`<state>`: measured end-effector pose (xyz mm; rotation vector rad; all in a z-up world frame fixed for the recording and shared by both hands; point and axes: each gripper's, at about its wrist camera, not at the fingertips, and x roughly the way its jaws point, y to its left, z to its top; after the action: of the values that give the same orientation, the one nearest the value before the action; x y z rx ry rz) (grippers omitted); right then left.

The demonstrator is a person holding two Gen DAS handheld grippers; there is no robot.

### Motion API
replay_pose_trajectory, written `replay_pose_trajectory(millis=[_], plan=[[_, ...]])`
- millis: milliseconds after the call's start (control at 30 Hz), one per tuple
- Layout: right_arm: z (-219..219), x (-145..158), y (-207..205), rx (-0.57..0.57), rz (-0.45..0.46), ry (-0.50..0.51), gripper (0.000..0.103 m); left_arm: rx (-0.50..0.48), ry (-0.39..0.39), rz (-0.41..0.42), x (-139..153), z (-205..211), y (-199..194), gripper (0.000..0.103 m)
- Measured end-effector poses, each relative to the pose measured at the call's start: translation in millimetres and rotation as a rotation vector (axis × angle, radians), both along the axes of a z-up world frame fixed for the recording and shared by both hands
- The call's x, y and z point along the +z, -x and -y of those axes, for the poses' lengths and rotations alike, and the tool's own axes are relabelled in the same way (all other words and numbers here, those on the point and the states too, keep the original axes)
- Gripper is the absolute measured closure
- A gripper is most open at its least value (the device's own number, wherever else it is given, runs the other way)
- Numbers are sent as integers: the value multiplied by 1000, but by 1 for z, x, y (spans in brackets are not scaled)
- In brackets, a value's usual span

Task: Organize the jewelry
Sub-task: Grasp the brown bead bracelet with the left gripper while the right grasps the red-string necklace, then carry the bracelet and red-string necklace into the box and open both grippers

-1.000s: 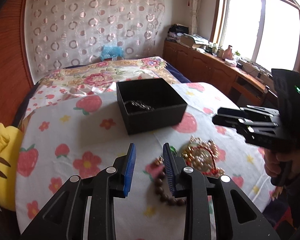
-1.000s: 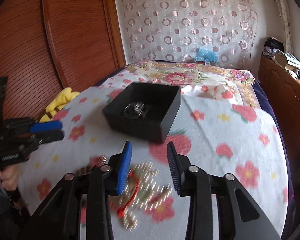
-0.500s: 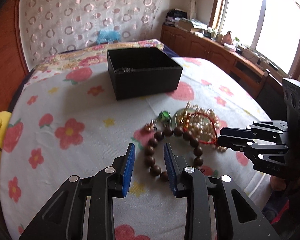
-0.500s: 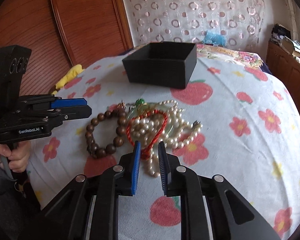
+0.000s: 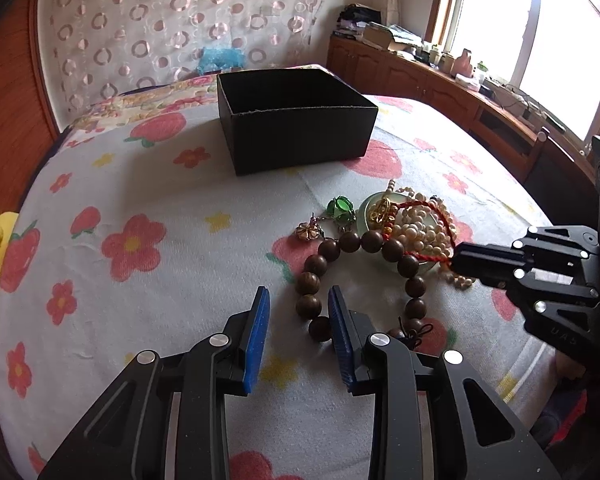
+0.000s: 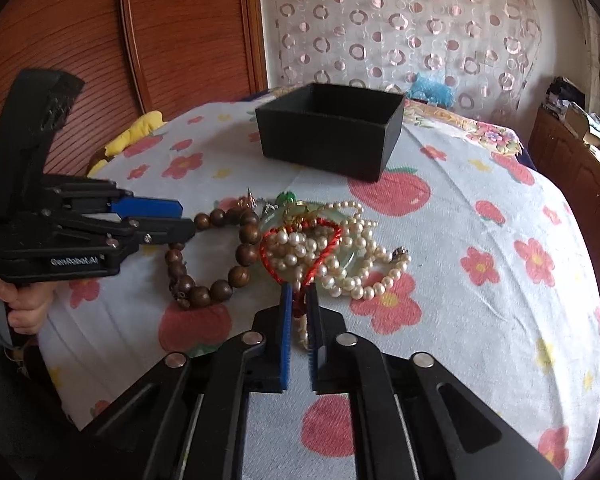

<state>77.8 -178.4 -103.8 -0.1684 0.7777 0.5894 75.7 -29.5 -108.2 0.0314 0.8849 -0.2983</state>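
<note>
While the right claw [image 6: 299, 300] is pinching the twisted red cord [image 6: 324, 258], having just been closing, the left claw [image 5: 299, 304] is hovering spread beside the round wooden bead bracelet [image 5: 328, 252]. Pearls [image 6: 356, 256] are burying a pale ring. Beyond sits the square black box [image 6: 328, 136], contents hidden.

Jewelry pile [image 6: 324, 248] on bedspread [image 6: 480, 300], before box [image 6: 328, 136]; bead bracelet [image 6: 212, 256] leftmost.

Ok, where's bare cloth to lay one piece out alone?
Bare bedcover lies left of the wooden bead bracelet, up to the black box. More lies right of the pearl necklace. Crowded: the jewelry pile between both grippers.
</note>
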Motion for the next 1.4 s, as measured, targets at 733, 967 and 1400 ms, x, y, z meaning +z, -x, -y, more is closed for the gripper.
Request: replay_pose_trajectory(millis=[733, 967, 1400], plan=[[13, 31, 2, -38, 82, -59, 96, -23, 23, 15, -7, 0, 2, 90], [12, 38, 1, -37, 99, -55, 96, -13, 60, 70, 13, -4, 11, 91], [3, 66, -27, -28, 164, -42, 96, -10, 76, 204, 64, -11, 8, 91]])
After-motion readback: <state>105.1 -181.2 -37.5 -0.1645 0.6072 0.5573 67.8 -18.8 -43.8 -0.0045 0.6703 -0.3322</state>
